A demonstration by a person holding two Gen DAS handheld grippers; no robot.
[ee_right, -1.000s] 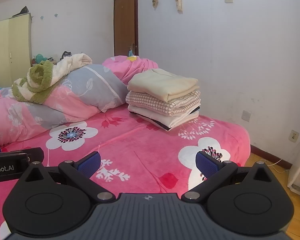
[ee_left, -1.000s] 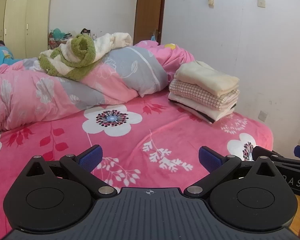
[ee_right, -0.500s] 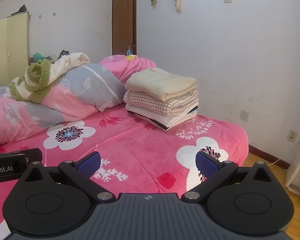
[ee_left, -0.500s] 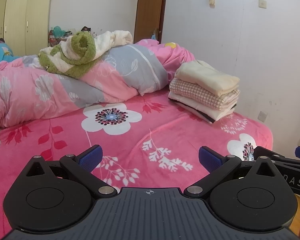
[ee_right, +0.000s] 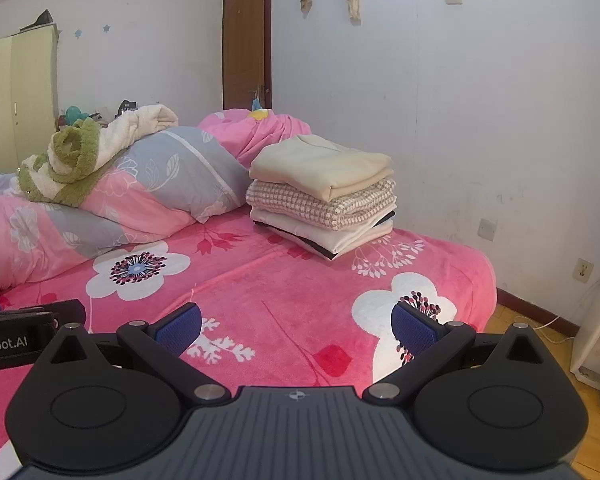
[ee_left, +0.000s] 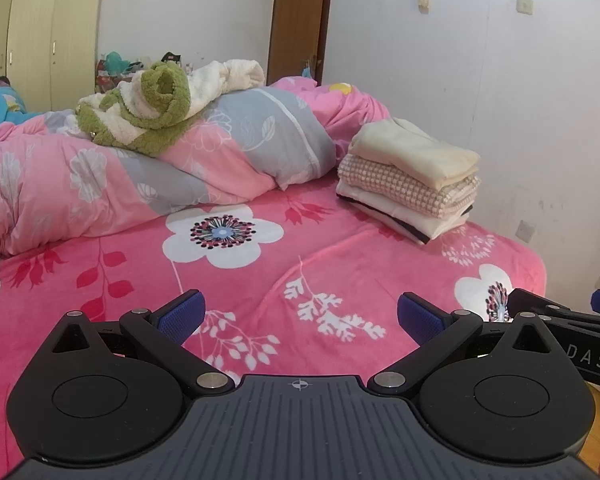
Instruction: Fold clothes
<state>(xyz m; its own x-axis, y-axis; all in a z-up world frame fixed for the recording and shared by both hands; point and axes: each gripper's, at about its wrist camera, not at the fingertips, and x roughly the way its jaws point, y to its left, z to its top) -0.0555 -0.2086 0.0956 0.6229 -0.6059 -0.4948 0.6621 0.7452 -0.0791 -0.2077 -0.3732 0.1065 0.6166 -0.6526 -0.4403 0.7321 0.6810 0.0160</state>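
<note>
A stack of folded clothes (ee_left: pixel 410 184) (ee_right: pixel 324 192), cream on top of a checked piece, sits at the bed's far right by the wall. An unfolded green and white fleece garment (ee_left: pixel 156 108) (ee_right: pixel 80 156) lies bunched on top of the rolled quilt. My left gripper (ee_left: pixel 298 316) hovers open over the pink floral bedspread (ee_left: pixel 260 280), nothing between its blue pads. My right gripper (ee_right: pixel 296 322) is likewise open and empty over the bedspread (ee_right: pixel 260 300). Each gripper's body shows at the edge of the other's view.
A pink and grey rolled quilt (ee_left: pixel 160 168) (ee_right: pixel 140 196) crosses the back of the bed. Behind stand a yellow wardrobe (ee_left: pixel 40 32), a brown door (ee_right: pixel 247 48) and a white wall. The bed's right edge drops to a wooden floor (ee_right: pixel 540 332).
Both views have shifted slightly; the clothes stack and quilt sit a little lower and closer in frame. Both grippers stay open and empty.
</note>
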